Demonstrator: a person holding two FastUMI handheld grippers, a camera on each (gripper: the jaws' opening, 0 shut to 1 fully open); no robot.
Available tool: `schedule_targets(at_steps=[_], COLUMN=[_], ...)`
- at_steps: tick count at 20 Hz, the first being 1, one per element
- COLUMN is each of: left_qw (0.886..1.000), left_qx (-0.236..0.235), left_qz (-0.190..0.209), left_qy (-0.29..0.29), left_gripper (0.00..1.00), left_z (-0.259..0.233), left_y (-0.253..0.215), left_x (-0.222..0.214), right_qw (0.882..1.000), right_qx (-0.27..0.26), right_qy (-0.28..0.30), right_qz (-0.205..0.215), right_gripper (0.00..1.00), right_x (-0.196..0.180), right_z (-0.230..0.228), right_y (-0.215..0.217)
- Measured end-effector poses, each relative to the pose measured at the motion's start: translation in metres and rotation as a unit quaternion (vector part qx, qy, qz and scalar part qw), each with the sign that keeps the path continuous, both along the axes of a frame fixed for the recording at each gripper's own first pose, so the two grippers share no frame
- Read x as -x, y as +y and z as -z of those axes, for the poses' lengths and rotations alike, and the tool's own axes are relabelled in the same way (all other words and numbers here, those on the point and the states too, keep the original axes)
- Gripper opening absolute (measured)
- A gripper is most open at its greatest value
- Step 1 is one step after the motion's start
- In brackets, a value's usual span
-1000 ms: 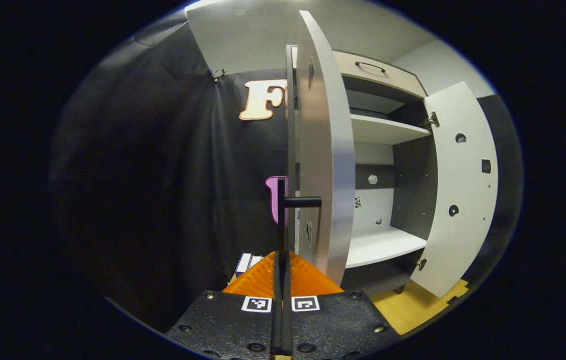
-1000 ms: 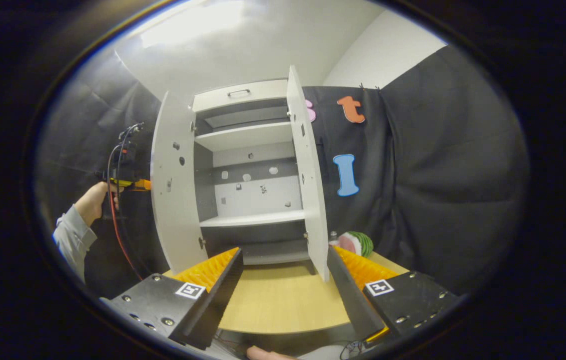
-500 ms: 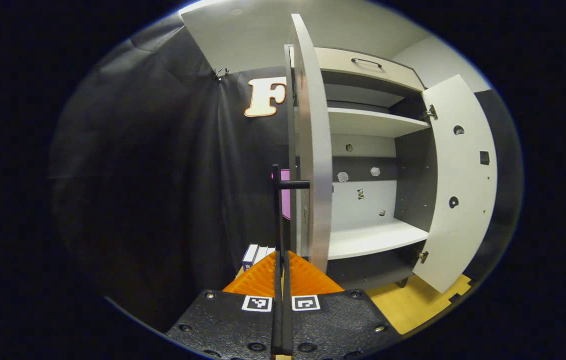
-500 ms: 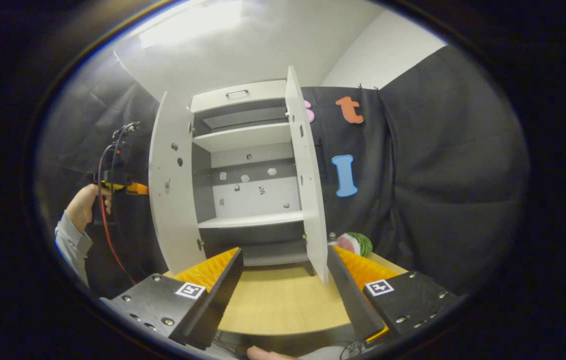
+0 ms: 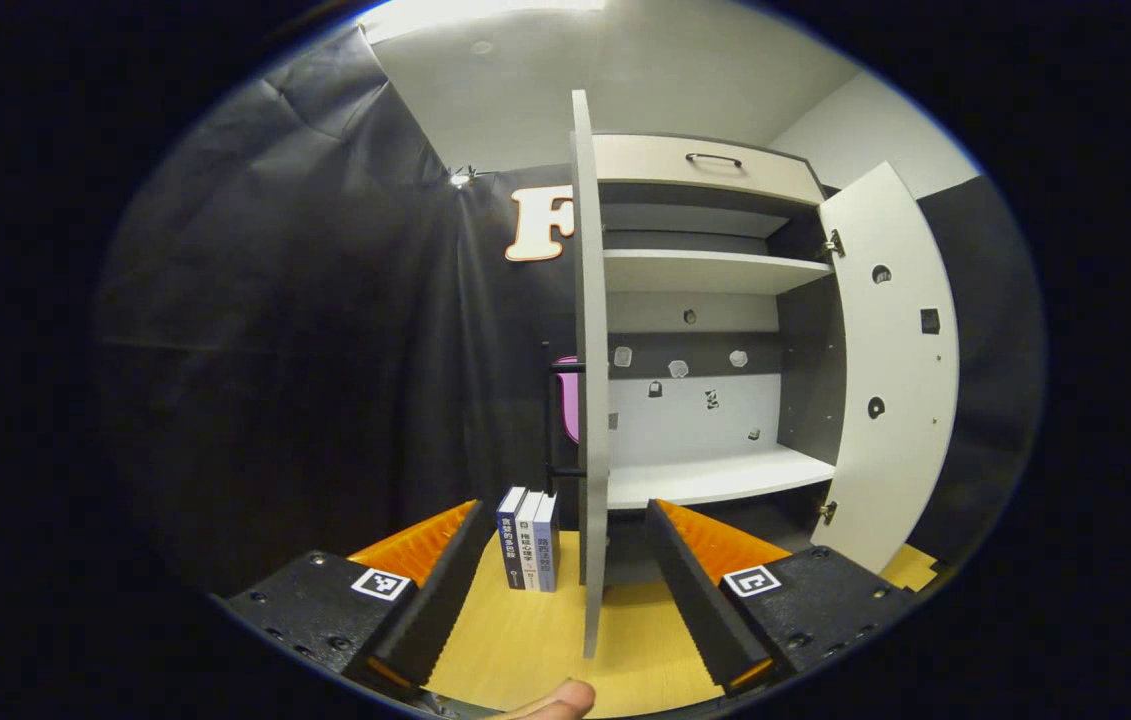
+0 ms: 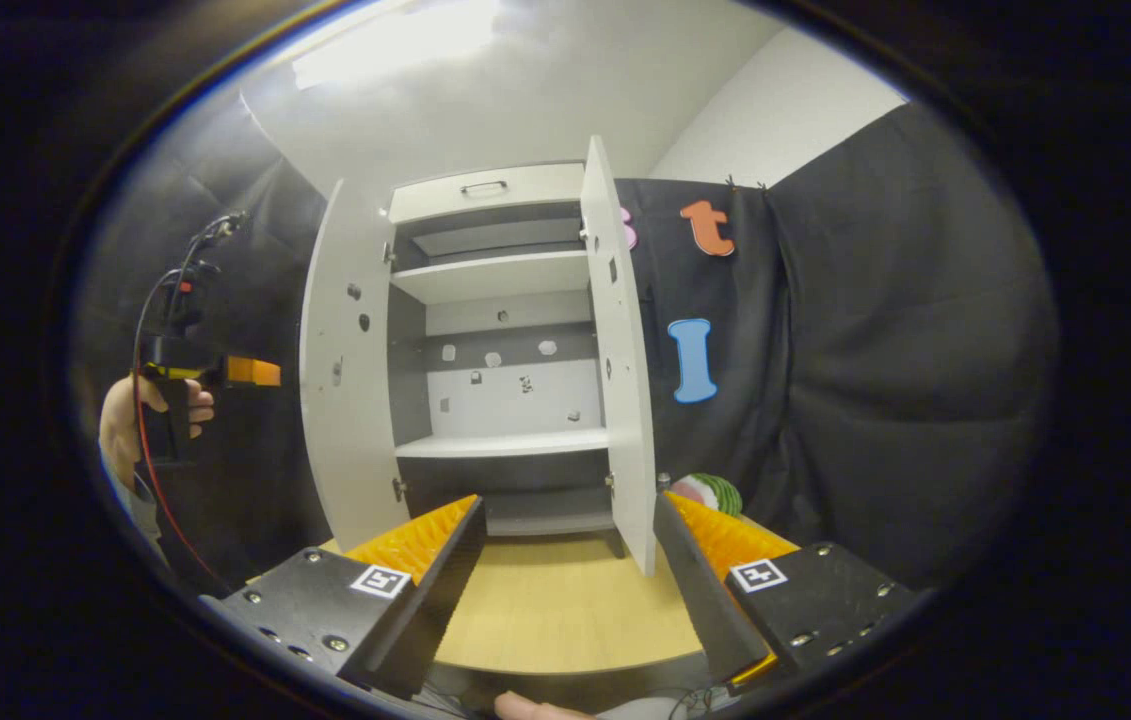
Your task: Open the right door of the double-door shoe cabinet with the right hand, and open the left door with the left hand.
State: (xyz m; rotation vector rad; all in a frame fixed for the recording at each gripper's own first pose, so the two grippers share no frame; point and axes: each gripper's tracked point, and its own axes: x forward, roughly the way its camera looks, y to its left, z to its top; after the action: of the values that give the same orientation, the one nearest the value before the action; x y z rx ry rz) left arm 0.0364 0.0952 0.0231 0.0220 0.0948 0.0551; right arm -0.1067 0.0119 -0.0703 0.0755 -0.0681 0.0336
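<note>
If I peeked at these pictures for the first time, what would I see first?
You'd spot the big white shoe cabinet with both doors swung wide open and its shelves bare. The left door sticks out edge-on in the left gripper view, and the right door hangs open beside the black cloth. Then three little books standing on the wooden table, and the orange-and-black left tool, open.

Ahead of the left gripper (image 5: 560, 590), the cabinet (image 5: 705, 270) is smooth, matt white board with dark grey panels. Its door (image 5: 589, 400), edge-on between the fingers, carries a black metal-looking handle (image 5: 553, 420). The fingers (image 5: 425, 535) are ridged orange plastic on grainy black bodies. The tabletop (image 5: 525, 640) below looks like pale satin wood.
</note>
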Motion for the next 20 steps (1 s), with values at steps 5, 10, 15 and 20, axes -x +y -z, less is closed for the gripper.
schedule_targets(at_steps=[5,10,15,20], left_qw=[0.999,0.998,0.999,0.999], left_qx=[0.039,0.039,0.030,0.012], left_qz=[0.018,0.027,-0.004,0.000], left_qy=[-0.017,-0.033,-0.041,-0.047], left_gripper=[0.96,0.94,0.97,0.98], left_z=[0.013,0.031,0.057,0.067], left_y=[-0.026,-0.045,-0.036,-0.044], left_x=[0.045,0.089,0.117,0.123], right_qw=[1.000,0.999,0.998,0.997], right_qx=[0.013,0.028,0.049,0.062], right_qy=[-0.015,-0.036,-0.032,-0.030], right_qz=[-0.002,0.011,0.023,0.020], right_gripper=[1.00,1.00,1.00,1.00], right_x=[0.005,0.012,0.009,0.013], right_z=[-0.012,-0.025,-0.019,-0.013], right_y=[0.003,0.000,0.002,0.004])
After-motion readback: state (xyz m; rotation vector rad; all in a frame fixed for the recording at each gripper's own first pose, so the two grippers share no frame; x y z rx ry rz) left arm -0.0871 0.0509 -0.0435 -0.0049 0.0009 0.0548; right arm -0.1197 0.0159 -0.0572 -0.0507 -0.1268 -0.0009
